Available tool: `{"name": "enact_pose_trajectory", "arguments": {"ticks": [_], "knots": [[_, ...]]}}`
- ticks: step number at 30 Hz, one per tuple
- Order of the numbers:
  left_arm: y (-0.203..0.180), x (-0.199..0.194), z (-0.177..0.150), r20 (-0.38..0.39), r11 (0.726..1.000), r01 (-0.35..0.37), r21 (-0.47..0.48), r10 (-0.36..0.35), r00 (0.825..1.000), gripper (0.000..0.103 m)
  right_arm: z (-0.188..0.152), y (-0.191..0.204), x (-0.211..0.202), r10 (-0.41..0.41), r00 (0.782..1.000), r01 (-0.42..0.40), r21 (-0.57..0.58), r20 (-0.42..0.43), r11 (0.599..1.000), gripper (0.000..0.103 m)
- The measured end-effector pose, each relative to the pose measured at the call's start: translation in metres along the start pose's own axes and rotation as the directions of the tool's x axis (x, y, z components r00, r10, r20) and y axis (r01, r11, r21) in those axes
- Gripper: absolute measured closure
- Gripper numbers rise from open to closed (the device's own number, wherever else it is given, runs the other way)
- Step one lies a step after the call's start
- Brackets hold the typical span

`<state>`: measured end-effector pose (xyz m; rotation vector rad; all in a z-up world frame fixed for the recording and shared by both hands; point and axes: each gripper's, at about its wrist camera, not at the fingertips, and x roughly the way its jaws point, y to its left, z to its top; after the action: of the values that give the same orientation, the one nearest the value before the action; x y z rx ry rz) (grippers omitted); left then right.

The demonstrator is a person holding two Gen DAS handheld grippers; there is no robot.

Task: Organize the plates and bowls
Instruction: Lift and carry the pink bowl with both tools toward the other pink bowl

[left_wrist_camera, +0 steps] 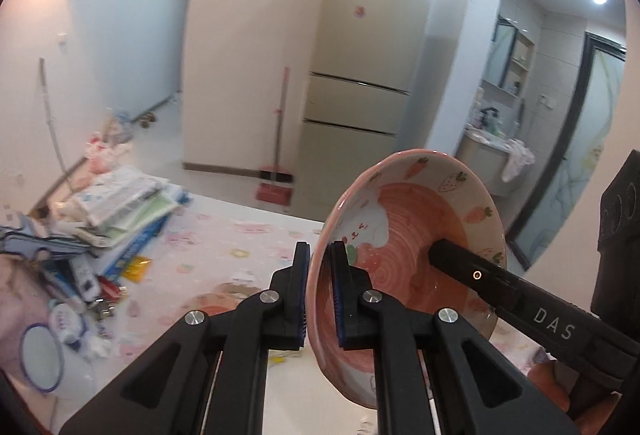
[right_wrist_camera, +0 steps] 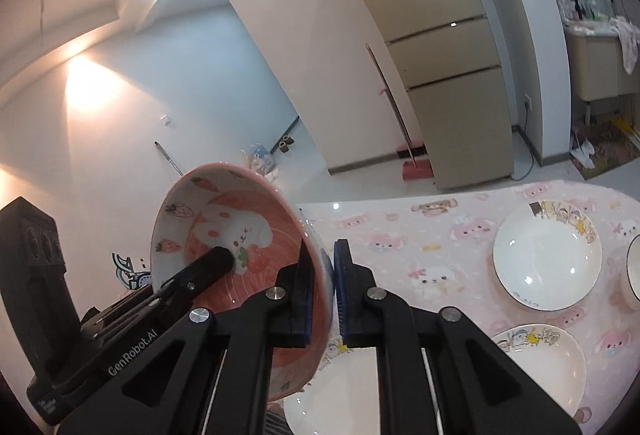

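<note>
Pink bowl (left_wrist_camera: 416, 235) was clamped by its rim between both hand-held grippers, left (left_wrist_camera: 320, 299) and right (right_wrist_camera: 322, 295), above the table (right_wrist_camera: 420, 235), white plates (right_wrist_camera: 546, 255) nearby, papers (left_wrist_camera: 120, 211) blurred, lower plate (right_wrist_camera: 340, 395) half hidden.

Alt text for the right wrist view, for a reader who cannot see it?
The right hand-held gripper clamps the rim of a pink bowl lifted above the table, while the left hand-held gripper grips its opposite rim. Three white plates lie on the pink tablecloth, with a fridge behind.
</note>
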<state>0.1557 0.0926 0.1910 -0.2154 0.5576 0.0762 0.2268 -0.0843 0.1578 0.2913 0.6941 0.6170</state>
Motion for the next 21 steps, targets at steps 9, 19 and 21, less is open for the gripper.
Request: {"name": "enact_pose_trajectory", "arguments": {"ticks": [9, 19, 21], "knots": [[0.080, 0.005, -0.027, -0.008, 0.988, -0.040, -0.149, 0.040, 0.999, 0.092, -0.021, 0.044, 0.057, 0.055, 0.991, -0.057, -0.019, -0.119, 0.998, 0.093], [0.134, 0.060, -0.065, -0.033, 0.973, -0.099, -0.208, 0.094, 0.995, 0.092, -0.070, 0.043, 0.135, 0.098, 0.985, -0.113, -0.100, -0.140, 0.989, 0.093], [0.140, 0.078, -0.075, -0.057, 0.973, -0.100, -0.206, 0.091, 0.994, 0.092, -0.076, 0.040, 0.149, 0.083, 0.984, -0.100, -0.105, -0.158, 0.989, 0.093]]}}
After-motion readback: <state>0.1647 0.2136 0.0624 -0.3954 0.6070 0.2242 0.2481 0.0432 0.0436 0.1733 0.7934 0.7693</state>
